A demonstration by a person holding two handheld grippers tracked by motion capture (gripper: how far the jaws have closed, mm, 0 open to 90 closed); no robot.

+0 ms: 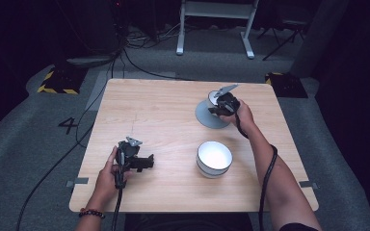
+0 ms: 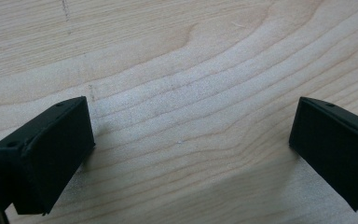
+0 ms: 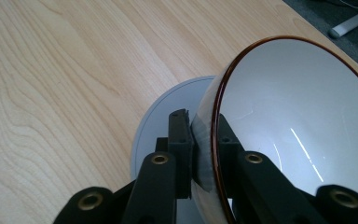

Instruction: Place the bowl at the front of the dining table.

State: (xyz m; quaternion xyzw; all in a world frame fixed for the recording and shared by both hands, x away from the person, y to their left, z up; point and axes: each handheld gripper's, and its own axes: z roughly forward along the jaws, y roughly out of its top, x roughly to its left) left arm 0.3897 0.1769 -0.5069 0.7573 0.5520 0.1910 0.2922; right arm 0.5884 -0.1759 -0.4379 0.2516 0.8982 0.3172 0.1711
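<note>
My right gripper [image 1: 218, 108] is shut on the rim of a white bowl with a brown edge [image 1: 215, 98]. In the right gripper view the bowl [image 3: 298, 116] is tilted, with one jaw inside it and one outside, and the gripper [image 3: 205, 135] holds it over a round grey plate [image 3: 161, 116]. That grey plate [image 1: 208, 118] lies on the far right part of the wooden table [image 1: 149, 106]. My left gripper [image 1: 146, 162] rests low at the near left, open, and its jaws [image 2: 191, 140] stand wide over bare wood with nothing between them.
A second white bowl [image 1: 214, 158] with a dark rim stands upright on the table, near the front and right of the middle. Cables trail from both grippers off the near edge. Beyond the table lie grey carpet, floor cables and a white desk frame [image 1: 215, 19].
</note>
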